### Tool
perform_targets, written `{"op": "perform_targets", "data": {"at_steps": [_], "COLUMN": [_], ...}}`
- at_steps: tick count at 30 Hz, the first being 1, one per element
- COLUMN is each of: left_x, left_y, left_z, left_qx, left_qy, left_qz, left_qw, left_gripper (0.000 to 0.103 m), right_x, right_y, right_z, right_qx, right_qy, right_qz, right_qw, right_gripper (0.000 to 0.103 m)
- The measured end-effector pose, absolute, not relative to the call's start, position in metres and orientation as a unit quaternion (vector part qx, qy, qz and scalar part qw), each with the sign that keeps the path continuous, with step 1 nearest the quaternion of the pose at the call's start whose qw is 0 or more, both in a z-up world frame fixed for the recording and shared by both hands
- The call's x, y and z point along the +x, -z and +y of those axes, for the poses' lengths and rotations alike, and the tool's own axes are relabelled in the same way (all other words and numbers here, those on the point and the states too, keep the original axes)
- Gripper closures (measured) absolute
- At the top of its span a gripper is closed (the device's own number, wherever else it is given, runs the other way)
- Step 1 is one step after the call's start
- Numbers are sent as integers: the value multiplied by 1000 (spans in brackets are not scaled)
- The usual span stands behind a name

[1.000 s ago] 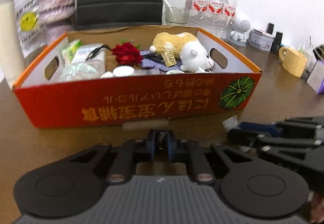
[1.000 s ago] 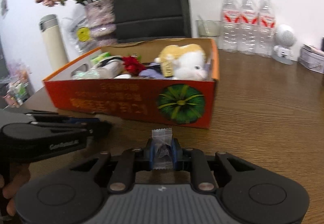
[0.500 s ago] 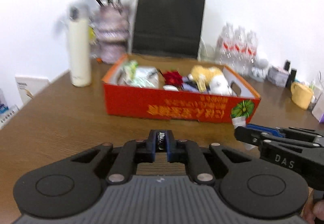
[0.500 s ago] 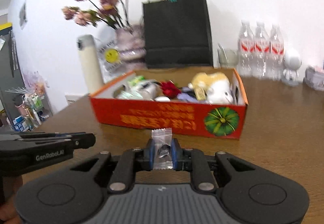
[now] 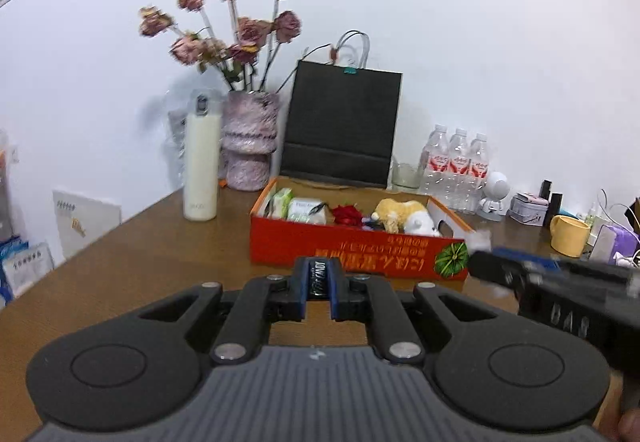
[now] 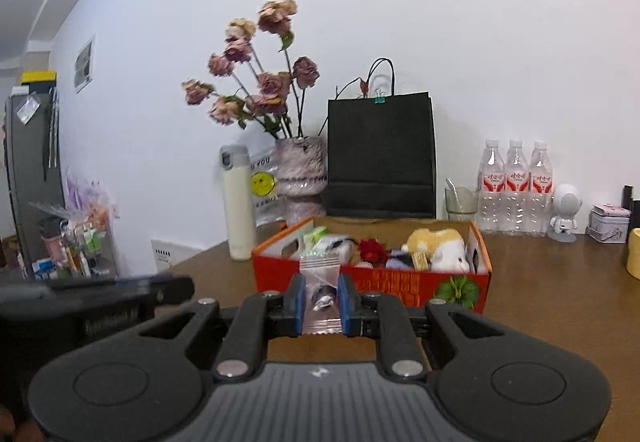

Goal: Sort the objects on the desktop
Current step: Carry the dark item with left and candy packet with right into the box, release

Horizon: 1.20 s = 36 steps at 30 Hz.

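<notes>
Candies are sitting pinched in both tools. Between the left gripper's (image 5: 318,284) closed blue pads a dark candy (image 5: 319,277) with white lettering is standing on edge. The right gripper (image 6: 322,302) is clamping a clear packet (image 6: 320,292) with something dark inside, its crimped top sticking up above the pads. Both tools are hovering above the brown table (image 6: 560,306), on the near side of the box (image 5: 352,252), with the right one showing blurred at the right edge of the left camera's view.

Red-orange cardboard with a green pumpkin printed on its front, the box is lying open and holding a yellow-and-white plush (image 6: 438,248), a red rose (image 6: 372,248), and some pale green and white packets (image 5: 298,206) at its left end. Behind it a black bag (image 6: 380,154) is leaning on the wall beside a vase (image 6: 302,174) of dried roses and a white flask (image 6: 238,202). Three bottles (image 6: 516,188) are standing to the right.
</notes>
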<state>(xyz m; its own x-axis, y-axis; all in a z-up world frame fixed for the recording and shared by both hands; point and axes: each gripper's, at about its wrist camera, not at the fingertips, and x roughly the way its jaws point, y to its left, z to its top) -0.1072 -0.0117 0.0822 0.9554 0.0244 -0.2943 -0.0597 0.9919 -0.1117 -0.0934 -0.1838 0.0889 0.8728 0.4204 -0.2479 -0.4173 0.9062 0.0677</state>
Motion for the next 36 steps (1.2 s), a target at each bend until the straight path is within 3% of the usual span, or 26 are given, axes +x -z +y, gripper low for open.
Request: {"op": "perform_targets", "data": {"at_steps": [12, 24, 28, 36], "left_x": [-88, 42, 105, 227], "left_y": [-69, -79, -83, -65], "left_z": [-14, -10, -8, 8], "left_qx": [-61, -58, -52, -42], "left_qy": [7, 27, 44, 114], "left_qz": [166, 178, 207, 361], "left_qw": [984, 982, 976, 925], "left_gripper": [92, 92, 92, 92], "right_x": [-84, 40, 105, 235], "right_y": [-78, -78, -82, -75], "right_z": [-188, -190, -189, -169], "right_qx": [20, -2, 29, 63], "right_qy": [-206, -189, -202, -234], "right_qz": [119, 153, 193, 344], "right_qw": [971, 970, 960, 907], "right_gripper": [87, 87, 87, 86]}}
